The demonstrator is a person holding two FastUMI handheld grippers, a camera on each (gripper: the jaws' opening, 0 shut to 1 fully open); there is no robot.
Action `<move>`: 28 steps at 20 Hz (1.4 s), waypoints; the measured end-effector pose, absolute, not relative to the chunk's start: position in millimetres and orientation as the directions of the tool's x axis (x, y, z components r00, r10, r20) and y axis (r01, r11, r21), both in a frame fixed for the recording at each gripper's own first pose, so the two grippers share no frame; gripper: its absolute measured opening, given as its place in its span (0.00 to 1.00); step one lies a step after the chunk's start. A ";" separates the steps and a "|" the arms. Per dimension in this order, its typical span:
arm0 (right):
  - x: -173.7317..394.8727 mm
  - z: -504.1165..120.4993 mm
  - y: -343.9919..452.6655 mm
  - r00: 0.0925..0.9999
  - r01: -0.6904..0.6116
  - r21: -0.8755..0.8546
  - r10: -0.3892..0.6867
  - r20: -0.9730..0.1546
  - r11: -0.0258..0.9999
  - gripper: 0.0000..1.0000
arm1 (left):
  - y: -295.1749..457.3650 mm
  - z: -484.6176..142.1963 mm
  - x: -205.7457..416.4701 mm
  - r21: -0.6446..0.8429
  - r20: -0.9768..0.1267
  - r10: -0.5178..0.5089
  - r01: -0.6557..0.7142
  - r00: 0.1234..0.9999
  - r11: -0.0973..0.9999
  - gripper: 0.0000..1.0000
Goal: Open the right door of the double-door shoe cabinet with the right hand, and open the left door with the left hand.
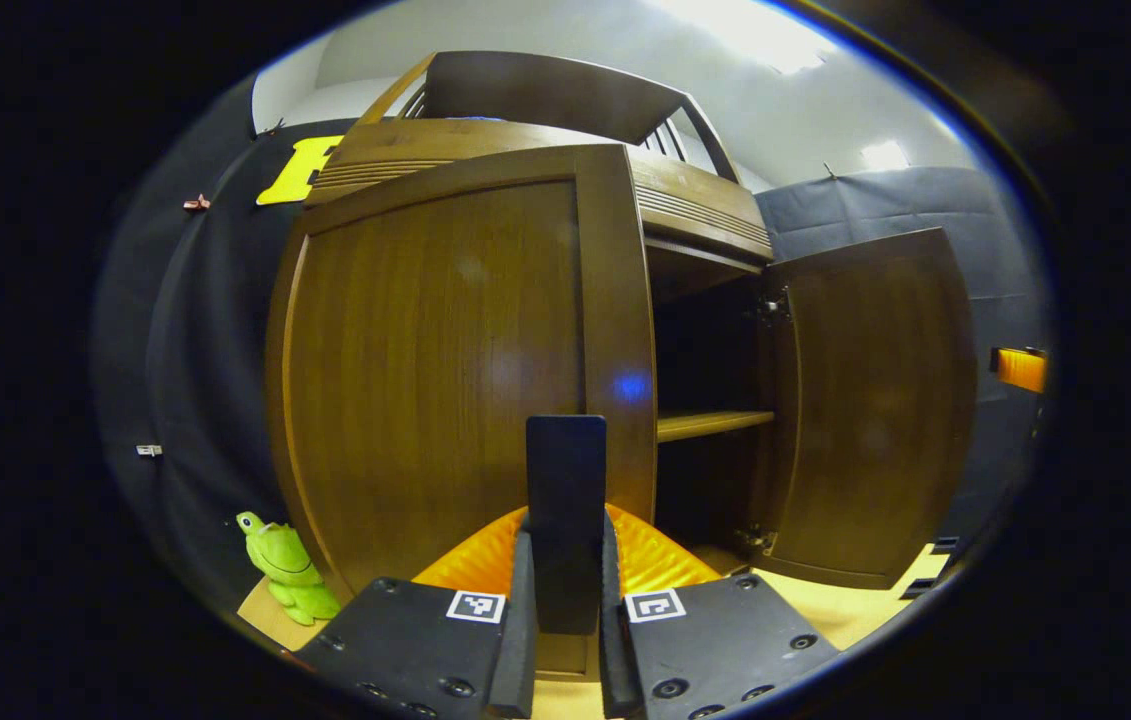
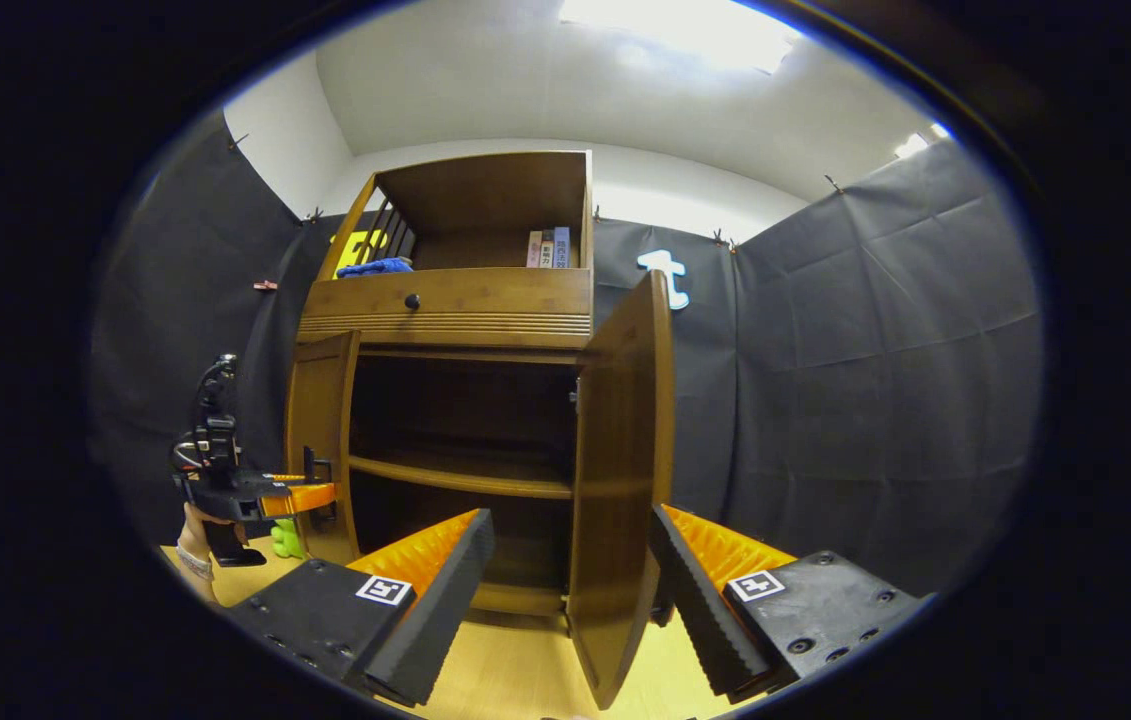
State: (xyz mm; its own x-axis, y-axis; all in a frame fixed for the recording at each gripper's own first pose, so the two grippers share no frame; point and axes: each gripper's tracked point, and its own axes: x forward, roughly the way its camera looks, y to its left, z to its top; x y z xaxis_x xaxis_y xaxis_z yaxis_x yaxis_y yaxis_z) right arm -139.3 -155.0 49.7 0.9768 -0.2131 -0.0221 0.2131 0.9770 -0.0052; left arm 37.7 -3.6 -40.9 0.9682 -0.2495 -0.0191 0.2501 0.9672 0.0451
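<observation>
Fingers of my left gripper (image 1: 565,640) are clenched on the dark upright handle (image 1: 566,500) of the left door (image 1: 445,370); both pads press its sides. That door stands partly swung, its brown wooden panel close in front of me in the left gripper view. Seen from the right gripper view, the left gripper (image 2: 310,493) sits at the door's free edge, held by a hand (image 2: 193,545).

Fingers of my right gripper (image 2: 570,590) are released and spread wide. The right door (image 2: 620,480) stands edge-on between them, touching neither as far as I can tell. It is swung well out from the shoe cabinet (image 2: 465,310).

Judgement: the right door is done; the step in hand is drawing the left door fully open. To do it well, I should pull along the door's arc about its hinge, not straight back, and keep the grip square on the handle so it does not slip. The right gripper should hold clear of the open door.

Condition of the cabinet: dark brown wood, a shelf (image 2: 460,478) across the open interior, which looks bare where lit. Above sit a drawer with a dark knob (image 2: 412,300) and an open top compartment holding books (image 2: 547,247) and a blue item (image 2: 375,267). A green toy (image 1: 287,565) stands on the floor by the left door's hinge side.
</observation>
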 end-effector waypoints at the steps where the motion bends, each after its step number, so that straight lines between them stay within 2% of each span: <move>1: -137.3 49.0 -150.0 0.979 0.202 -0.005 -0.202 -0.025 0.979 0.99 | 1.0 -40.2 29.4 0.042 -0.021 -0.261 0.262 0.965 0.964 0.30; 5: -128.5 47.3 -126.2 0.988 0.151 -0.005 -0.151 -0.031 0.989 0.99 | 24.6 -39.3 -2.6 0.037 -0.028 -0.260 0.261 0.965 0.965 0.30; 11: -109.1 38.1 -86.8 0.999 0.034 -0.008 -0.034 -0.032 0.999 0.97 | 63.3 -35.7 -39.4 0.054 -0.035 -0.186 0.188 0.982 0.981 0.30; 12: -105.3 33.9 -81.2 0.999 0.015 -0.013 -0.016 -0.042 1.000 0.97 | 69.1 -36.4 -43.5 0.050 -0.033 -0.169 0.171 0.985 0.984 0.27; 15: -94.7 21.3 -70.0 0.997 -0.028 -0.007 0.028 -0.069 1.000 0.97 | 84.5 -34.7 -54.9 0.057 -0.034 -0.112 0.114 0.993 0.992 0.27; 22: -58.7 -15.7 -42.0 0.978 -0.144 0.093 0.156 -0.137 0.985 0.97 | 118.0 -32.3 -71.1 0.070 -0.042 0.011 -0.008 0.999 0.997 0.19; 28: -45.3 -29.0 -45.7 0.974 -0.134 0.137 0.156 -0.167 0.982 0.98 | 161.3 -29.7 -82.1 0.110 -0.021 0.176 -0.172 0.984 0.979 0.10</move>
